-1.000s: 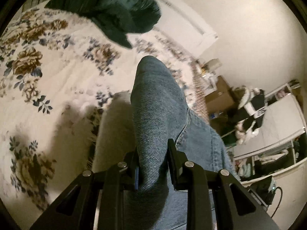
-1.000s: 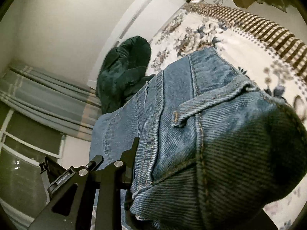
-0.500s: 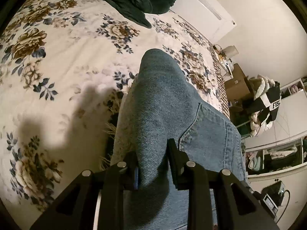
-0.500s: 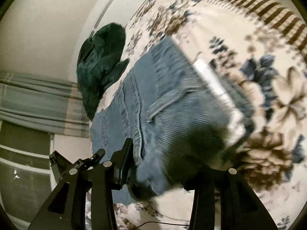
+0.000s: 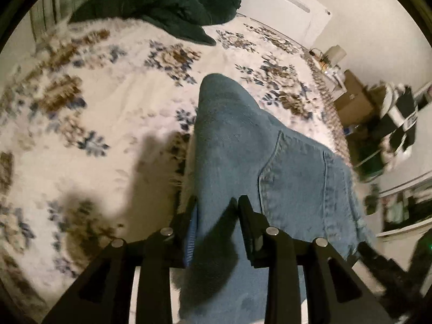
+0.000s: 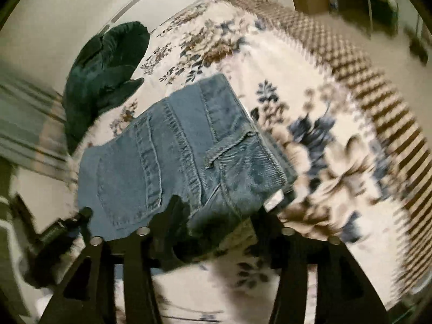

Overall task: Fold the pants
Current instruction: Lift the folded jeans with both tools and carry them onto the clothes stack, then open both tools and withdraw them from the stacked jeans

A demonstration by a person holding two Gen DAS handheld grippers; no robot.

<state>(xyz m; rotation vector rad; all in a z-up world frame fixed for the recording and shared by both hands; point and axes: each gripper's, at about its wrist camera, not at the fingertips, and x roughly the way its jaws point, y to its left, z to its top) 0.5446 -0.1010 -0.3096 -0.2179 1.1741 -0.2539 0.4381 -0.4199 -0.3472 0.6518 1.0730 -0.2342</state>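
Note:
Folded blue jeans (image 6: 183,140) lie on the floral bedspread (image 6: 324,108), back pocket and waistband up. My right gripper (image 6: 220,213) hovers at their near waistband corner. Its jaws are opening wide; the corner sits between them, but bedspread shows beside the right finger, so nothing is pressed. In the left wrist view the jeans (image 5: 237,145) rise as a ridge out of my left gripper (image 5: 217,208). Those jaws are opening slightly, with the denim fold still filling the gap between the pads.
A dark green blanket (image 5: 167,2) is bunched at the far end of the bed (image 5: 108,108), by the wall. Cardboard boxes (image 5: 351,100) and cluttered shelves stand beyond the bed's right edge. A striped border (image 6: 378,94) runs along that edge.
The right jaws spread wide and let go of the jeans, which dropped flat onto the bed. The left gripper tilted down toward the bed, still holding its fold.

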